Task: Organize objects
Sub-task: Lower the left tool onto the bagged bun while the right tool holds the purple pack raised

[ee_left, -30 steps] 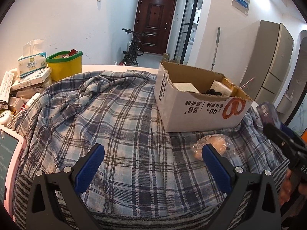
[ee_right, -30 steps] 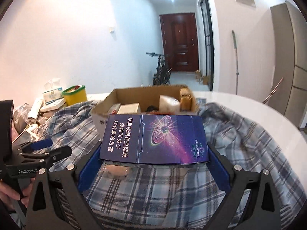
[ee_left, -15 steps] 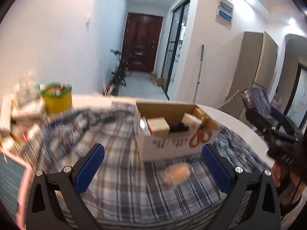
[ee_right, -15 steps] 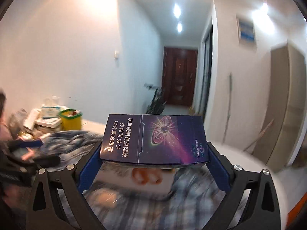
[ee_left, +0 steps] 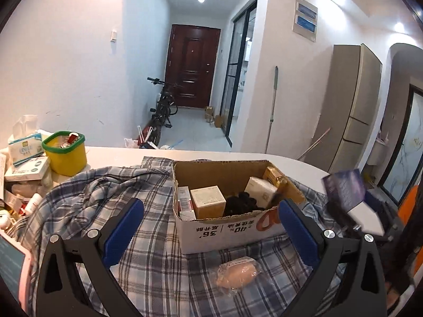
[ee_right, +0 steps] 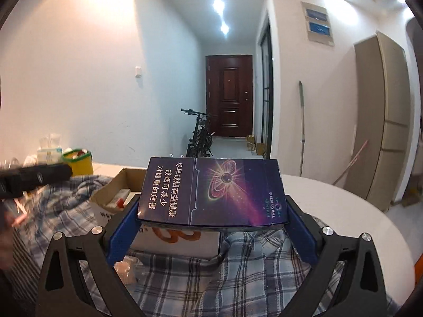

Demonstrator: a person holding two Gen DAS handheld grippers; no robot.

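While left tongs (ee_left: 210, 227) gape empty, right tongs (ee_right: 211, 223) clamp purple carton (ee_right: 212, 191) crosswise, flat.

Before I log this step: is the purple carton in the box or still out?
Out. The right tongs grip the purple carton above the plaid cloth, beside the cardboard box.

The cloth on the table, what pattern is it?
Blue and white plaid cloth, clearest in the left wrist view.

A dark purple carton (ee_right: 212, 191) lies flat, clamped above an open cardboard box (ee_left: 232, 227) of small packages.
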